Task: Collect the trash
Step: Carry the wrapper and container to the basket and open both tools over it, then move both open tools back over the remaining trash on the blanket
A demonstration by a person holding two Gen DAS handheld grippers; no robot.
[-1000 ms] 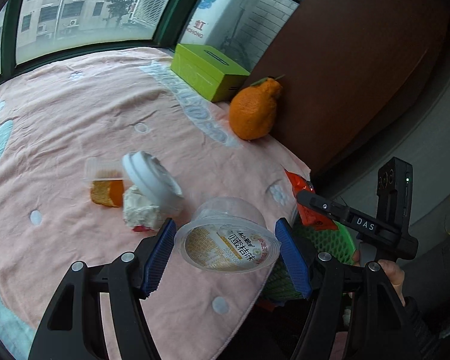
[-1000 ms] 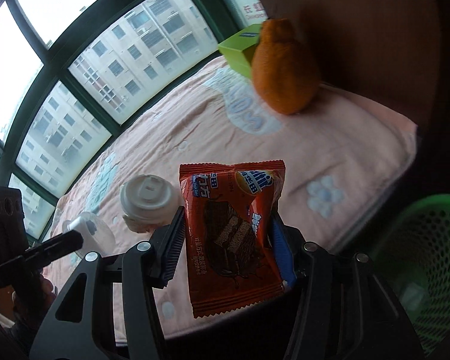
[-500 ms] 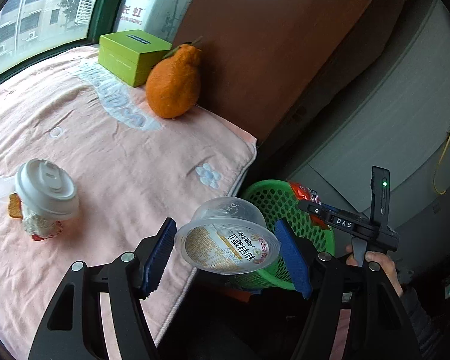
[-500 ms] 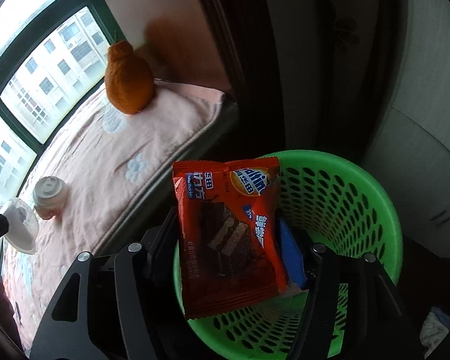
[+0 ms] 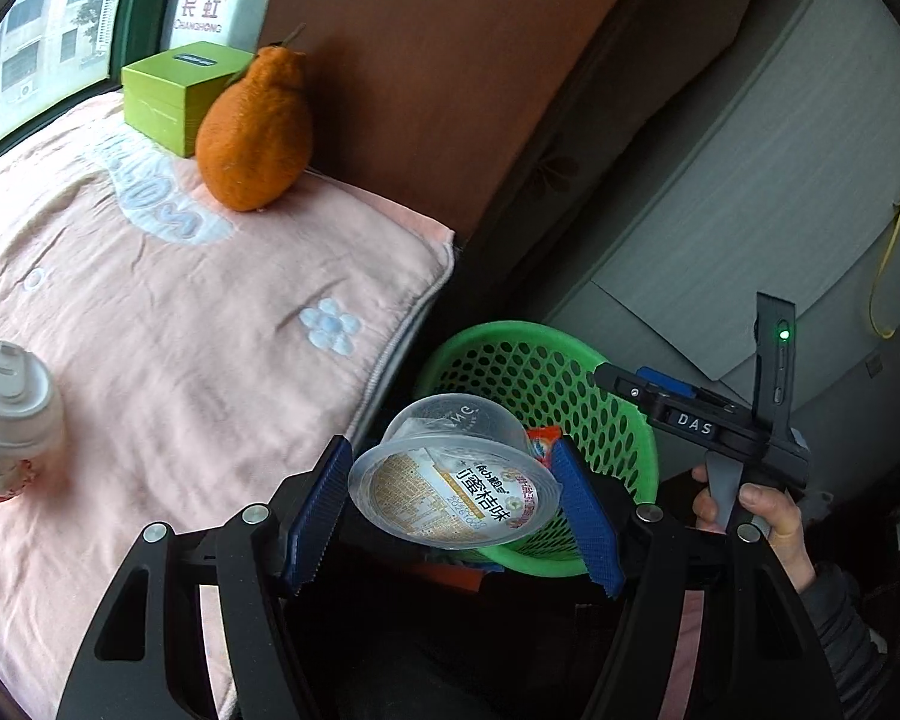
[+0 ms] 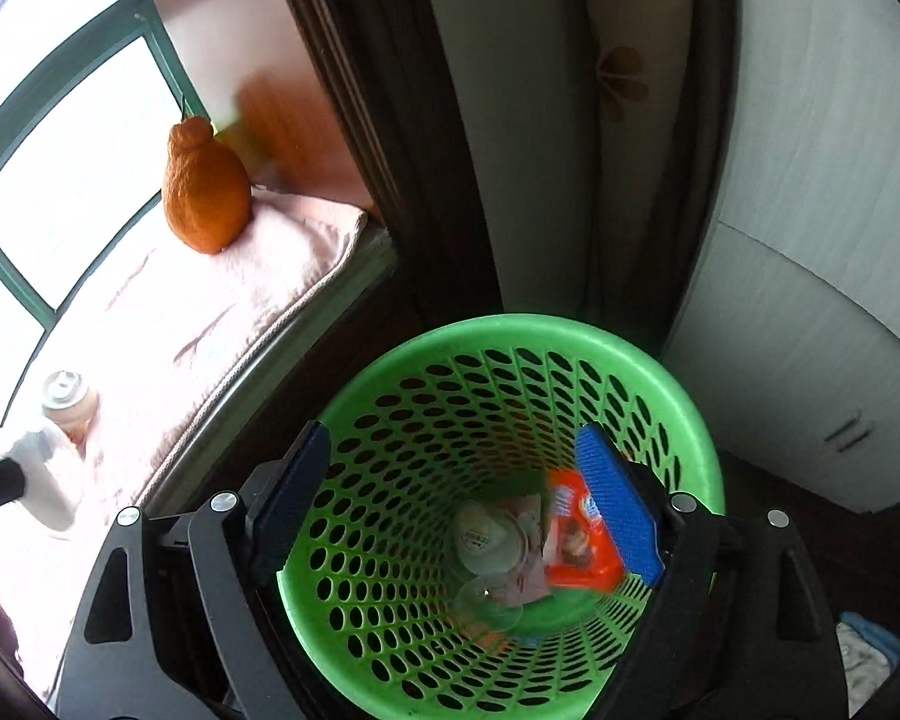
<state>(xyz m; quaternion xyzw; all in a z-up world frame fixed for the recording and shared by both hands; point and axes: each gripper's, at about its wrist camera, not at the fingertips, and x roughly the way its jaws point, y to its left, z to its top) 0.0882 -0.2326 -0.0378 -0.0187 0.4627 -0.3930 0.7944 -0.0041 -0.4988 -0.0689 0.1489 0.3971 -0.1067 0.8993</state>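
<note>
Both grippers (image 5: 453,501) (image 6: 462,507) over green basket (image 6: 678,396).

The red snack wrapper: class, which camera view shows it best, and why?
The right wrist view: the red snack wrapper lies blurred inside the green basket, mostly visible between the open right claw. The left wrist view shows only a red sliver behind the plastic cup.

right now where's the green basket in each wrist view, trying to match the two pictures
Left wrist view: the green basket sits lower right of centre, beyond the plastic cup clamped in the left gripper, off the pink blanket's edge.
Right wrist view: the basket fills the lower middle, seen from above, under the open right gripper.
Shared landmark: the orange fruit on the blanket.
</note>
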